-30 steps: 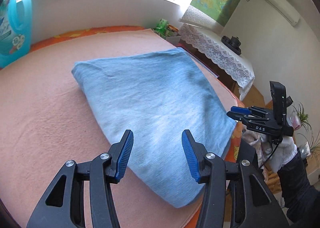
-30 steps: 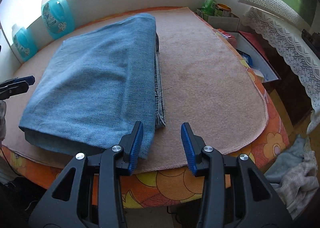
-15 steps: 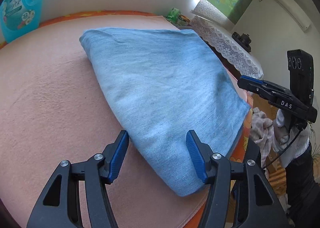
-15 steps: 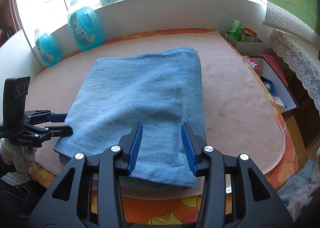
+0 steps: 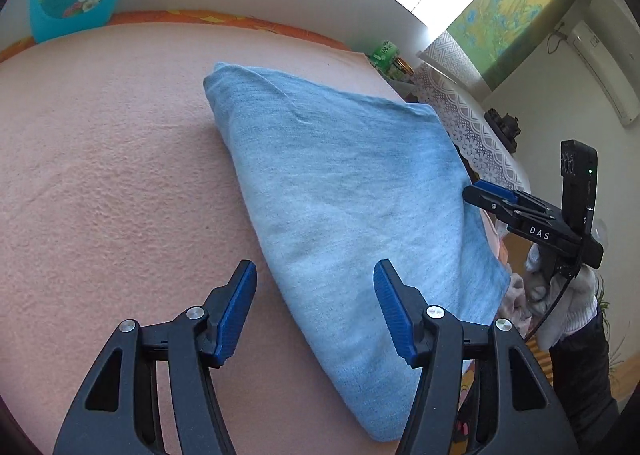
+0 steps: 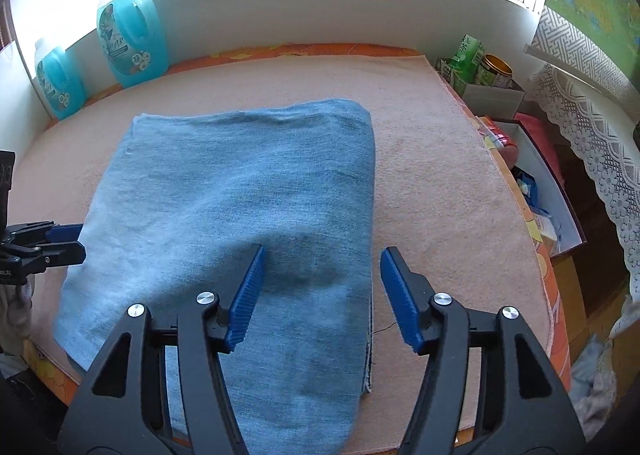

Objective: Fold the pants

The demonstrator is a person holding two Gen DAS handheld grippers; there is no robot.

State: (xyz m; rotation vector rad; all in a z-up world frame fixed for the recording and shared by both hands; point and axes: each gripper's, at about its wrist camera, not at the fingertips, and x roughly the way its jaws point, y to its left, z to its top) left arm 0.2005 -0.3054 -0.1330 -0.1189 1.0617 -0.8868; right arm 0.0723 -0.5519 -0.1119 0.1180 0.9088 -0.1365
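The folded pants (image 6: 240, 215), light blue denim, lie flat on the bench (image 6: 432, 183), which is covered by a pinkish blanket over an orange flowered cloth. The bundle sits toward the bench's near edge, its near end reaching that edge, with bare blanket on both sides and toward the far edge under the window sill.

The right tongs (image 6: 320, 295) hang above the near right part of the pants; their jaws have just been opening and stand well apart, with nothing gripped, the right-hand long edge of the denim lying below the gap. The left tongs (image 5: 314, 311) hover over the left-hand long edge of the pants (image 5: 340, 195); their jaws have also just been opening and stand apart, holding nothing, the pads clear of the fabric.

In the left wrist view the right tongs (image 5: 492, 197) show past the far side of the bundle, held by a hand (image 5: 568, 295) in a white glove. Blue detergent bottles (image 6: 132, 39) stand along the bench's far left edge, and a green carton (image 6: 466, 59) stands past the far right corner.
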